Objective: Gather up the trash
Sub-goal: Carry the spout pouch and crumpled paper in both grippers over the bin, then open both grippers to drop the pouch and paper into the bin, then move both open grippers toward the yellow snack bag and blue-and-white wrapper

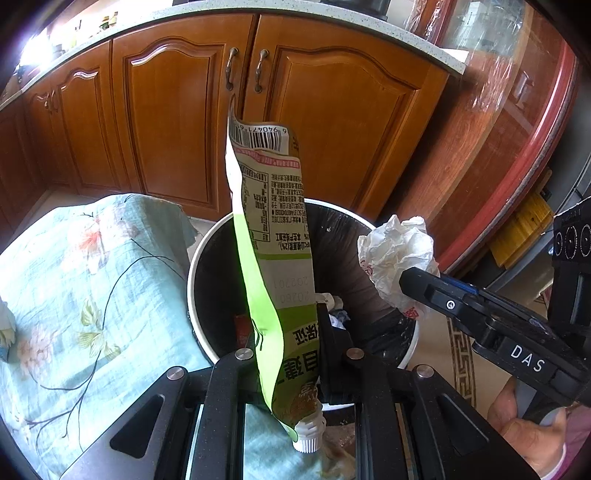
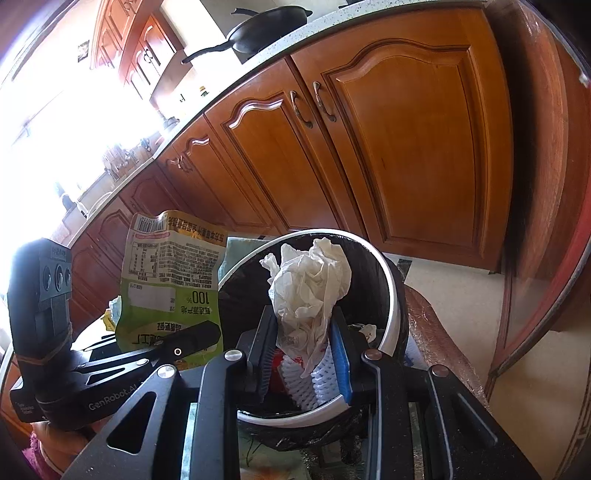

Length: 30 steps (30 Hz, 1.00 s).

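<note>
My left gripper is shut on a green spouted drink pouch, held upright with its white cap down, above the near rim of the trash bin. My right gripper is shut on a crumpled white paper wad, held over the bin's opening. The wad and right gripper also show at the right in the left wrist view. The pouch and left gripper show at the left in the right wrist view. The bin has a white rim, a black liner and several scraps inside.
A table with a pale blue floral cloth lies left of the bin. Wooden kitchen cabinets stand behind. A round wooden table edge wrapped in plastic is to the right. A black pan sits on the counter.
</note>
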Available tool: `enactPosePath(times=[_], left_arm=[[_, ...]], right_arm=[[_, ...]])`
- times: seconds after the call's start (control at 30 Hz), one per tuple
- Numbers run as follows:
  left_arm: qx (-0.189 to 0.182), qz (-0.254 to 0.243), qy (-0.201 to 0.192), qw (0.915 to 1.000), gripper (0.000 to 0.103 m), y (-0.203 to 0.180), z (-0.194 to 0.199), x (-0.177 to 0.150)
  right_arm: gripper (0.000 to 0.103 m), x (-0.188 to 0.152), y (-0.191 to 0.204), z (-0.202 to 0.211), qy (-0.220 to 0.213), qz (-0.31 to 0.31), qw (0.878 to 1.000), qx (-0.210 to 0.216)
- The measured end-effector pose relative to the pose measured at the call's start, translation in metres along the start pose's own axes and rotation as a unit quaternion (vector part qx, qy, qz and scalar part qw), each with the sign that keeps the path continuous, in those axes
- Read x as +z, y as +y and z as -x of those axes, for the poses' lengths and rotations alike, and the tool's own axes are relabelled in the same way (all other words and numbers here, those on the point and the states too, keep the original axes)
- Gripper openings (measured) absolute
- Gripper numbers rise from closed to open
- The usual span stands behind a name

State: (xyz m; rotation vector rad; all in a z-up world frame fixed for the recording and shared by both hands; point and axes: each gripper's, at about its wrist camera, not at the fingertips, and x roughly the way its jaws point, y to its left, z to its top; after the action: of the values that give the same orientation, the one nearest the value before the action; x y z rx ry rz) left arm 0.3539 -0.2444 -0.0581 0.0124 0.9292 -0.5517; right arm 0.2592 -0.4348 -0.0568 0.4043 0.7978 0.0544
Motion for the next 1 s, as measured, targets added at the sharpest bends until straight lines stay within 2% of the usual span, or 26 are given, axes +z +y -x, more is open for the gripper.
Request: enactPosePath(times=[0.27,0.33,0.37,0.4,0.43,0.5,0.83,1.0], left_arm=[[-0.001,0.006,0.016,0.9998,0.017,-0.004,-0.014,0.01],[-0.002,0.01,0.017,0.9998,0.023,-0.004,-0.015,0.012],[-0.001,0.011,0.016,0.9998,0.025,-0.004,-0.014,0.012],[-0.001,0.012,0.015,0.9998,0.033,-0.005,-0.014,0.013],[0.001,0.014,0.013,0.9998,0.041,-0.004,-0.013,0.013],[0.003,0.016,0.006,0.9998,0.046,-0.003,-0.01,0.013],[0.005,0.039,-0.016,0.9991,0.051,0.011,0.015,-0.004],[0.008,0.063,-0.025,0.9977,0.052,0.025,0.031,-0.022]], right_arm=[[0.032,0.004,-0.003,-0.005,0.01,0.004,1.0,-0.005],[0.036,0.005,-0.004,-0.006,0.013,0.002,1.0,-0.002],[0.042,0.006,-0.003,-0.007,0.014,0.001,1.0,-0.001],[0.05,0.006,-0.004,-0.007,0.015,0.0,1.0,-0.001],[0.054,0.006,-0.004,-0.007,0.014,-0.002,1.0,0.0],[0.057,0.005,-0.006,-0.006,0.013,-0.007,1.0,0.003],[0.061,-0.001,-0.001,-0.002,0.007,-0.019,1.0,0.011],[0.074,-0.008,0.013,0.005,-0.003,-0.017,1.0,0.022]])
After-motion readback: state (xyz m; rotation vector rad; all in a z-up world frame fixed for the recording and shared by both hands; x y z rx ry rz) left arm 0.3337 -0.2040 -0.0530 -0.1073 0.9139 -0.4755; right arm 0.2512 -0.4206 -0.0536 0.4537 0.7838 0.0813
